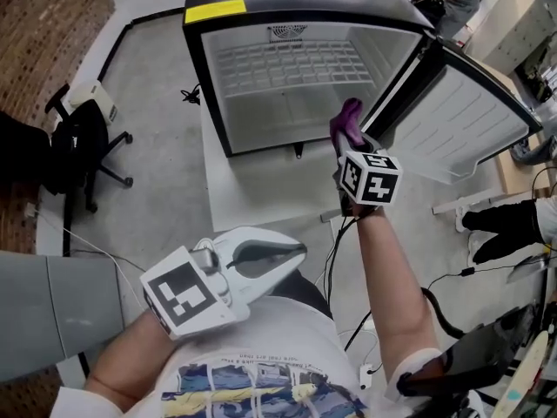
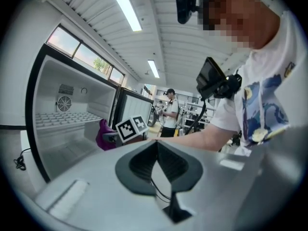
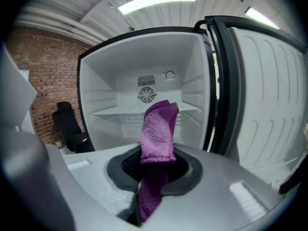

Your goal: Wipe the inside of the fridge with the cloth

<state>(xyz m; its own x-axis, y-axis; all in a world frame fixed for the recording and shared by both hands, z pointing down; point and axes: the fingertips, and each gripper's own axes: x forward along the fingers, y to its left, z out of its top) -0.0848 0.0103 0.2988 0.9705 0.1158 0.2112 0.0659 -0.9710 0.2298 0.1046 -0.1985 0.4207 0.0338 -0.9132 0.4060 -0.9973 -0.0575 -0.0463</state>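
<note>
An open fridge (image 1: 228, 85) fills the upper centre of the head view, empty but for a wire shelf (image 1: 291, 64) across its back. Its door (image 1: 461, 120) is swung wide toward the upper right.

The left gripper (image 1: 271, 258) hangs low in the lower left of the frame, jaws together on nothing, well apart from both fridge and door. The right gripper (image 1: 350, 144) is raised at centre frame, just short of the fridge opening. Its jaws are clamped on a purple cloth (image 1: 348, 122).

The right gripper view shows the cloth (image 3: 159, 129) pinched along a narrow fold, one end standing above the jaws and the other trailing below.

That slim hold looks like the main risk: pressed hard against a wall, the cloth could drag out of the jaws. Its loose end could also catch in the wire shelf. With nothing holding the door, it may swing in on the working arm.
</note>
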